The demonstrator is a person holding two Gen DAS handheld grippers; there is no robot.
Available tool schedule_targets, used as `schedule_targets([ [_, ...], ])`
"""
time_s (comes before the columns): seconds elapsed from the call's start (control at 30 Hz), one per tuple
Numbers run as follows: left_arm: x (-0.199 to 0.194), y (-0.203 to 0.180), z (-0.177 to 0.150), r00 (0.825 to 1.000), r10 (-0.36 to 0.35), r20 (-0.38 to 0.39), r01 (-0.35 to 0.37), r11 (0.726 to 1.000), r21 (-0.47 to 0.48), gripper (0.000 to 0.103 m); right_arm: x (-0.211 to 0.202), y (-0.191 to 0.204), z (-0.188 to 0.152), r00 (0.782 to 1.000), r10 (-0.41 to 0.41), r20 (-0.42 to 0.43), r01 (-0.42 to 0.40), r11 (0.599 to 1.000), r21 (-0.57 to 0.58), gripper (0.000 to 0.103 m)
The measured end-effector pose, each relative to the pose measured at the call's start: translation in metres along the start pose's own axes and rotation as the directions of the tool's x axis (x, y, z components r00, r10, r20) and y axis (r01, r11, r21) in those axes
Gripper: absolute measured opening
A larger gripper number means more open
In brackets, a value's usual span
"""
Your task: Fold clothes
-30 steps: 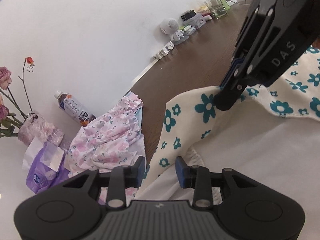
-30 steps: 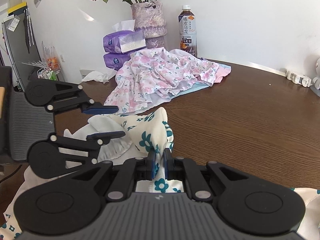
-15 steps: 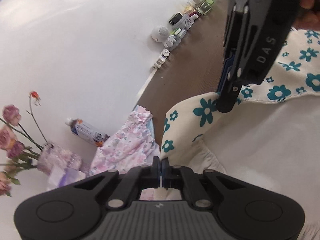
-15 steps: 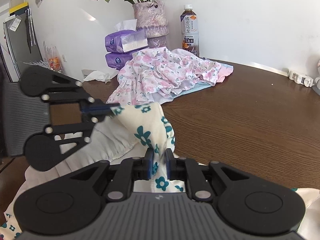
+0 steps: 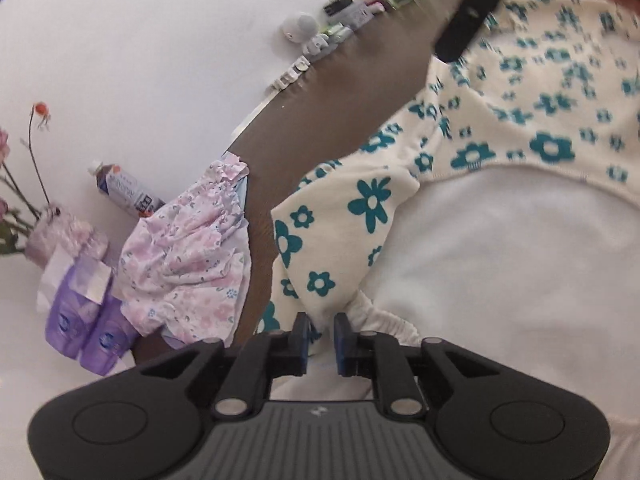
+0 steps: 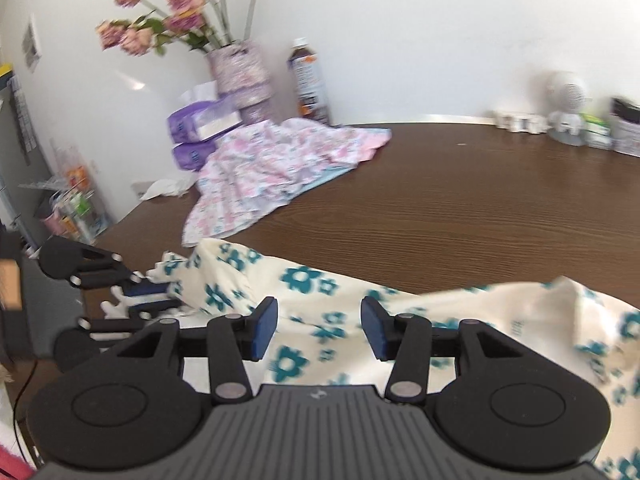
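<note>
A cream garment with teal flowers (image 5: 372, 204) (image 6: 304, 280) lies on the brown table (image 6: 460, 216), partly folded so its white inside (image 5: 500, 264) shows. My left gripper (image 5: 321, 334) sits at the gathered cuff, its fingers a small gap apart with cloth between them. In the right wrist view my left gripper (image 6: 149, 297) is at the left, by the sleeve end. My right gripper (image 6: 319, 322) is wide open above the flowered cloth, holding nothing. From the left wrist view it is a blurred black shape (image 5: 468, 20) at the top.
A pink floral garment (image 6: 280, 168) lies heaped at the back of the table. Behind it stand purple tissue packs (image 6: 200, 128), a vase of roses (image 6: 238, 68) and a bottle (image 6: 308, 80). Small gadgets (image 6: 568, 120) line the back right edge by the wall.
My right gripper let go of the flowered cloth, opened wide and drew back. My left gripper, shut on the cuff half a second ago, has parted its fingers slightly. The cloth now lies flatter.
</note>
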State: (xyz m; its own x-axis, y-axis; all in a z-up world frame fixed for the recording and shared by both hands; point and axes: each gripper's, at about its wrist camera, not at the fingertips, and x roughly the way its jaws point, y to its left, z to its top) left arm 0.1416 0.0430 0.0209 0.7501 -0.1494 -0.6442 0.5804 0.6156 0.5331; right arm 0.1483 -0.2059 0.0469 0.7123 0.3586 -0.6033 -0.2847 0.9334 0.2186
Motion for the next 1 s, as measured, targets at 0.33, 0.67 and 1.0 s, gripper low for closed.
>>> schedule_targets([
  [0.33,0.015,0.054,0.025,0.987,-0.135,0.090,0.159,0.914,-0.374,0.046,-0.027,-0.058,-0.033,0.987,-0.161,0.004,0.158,0.975,0.154,0.048],
  [0.67,0.047,0.054,0.015,0.988,-0.154,0.009,0.140,0.870,-0.473,0.002,-0.042,-0.082,-0.034,0.987,-0.159,-0.016,0.160,0.983,0.095,0.048],
  [1.0,0.024,0.047,0.073,0.989,-0.066,0.131,0.119,0.881,-0.457,0.051,0.028,-0.098,0.005,0.983,-0.040,-0.181,0.062,0.991,0.119,0.047],
])
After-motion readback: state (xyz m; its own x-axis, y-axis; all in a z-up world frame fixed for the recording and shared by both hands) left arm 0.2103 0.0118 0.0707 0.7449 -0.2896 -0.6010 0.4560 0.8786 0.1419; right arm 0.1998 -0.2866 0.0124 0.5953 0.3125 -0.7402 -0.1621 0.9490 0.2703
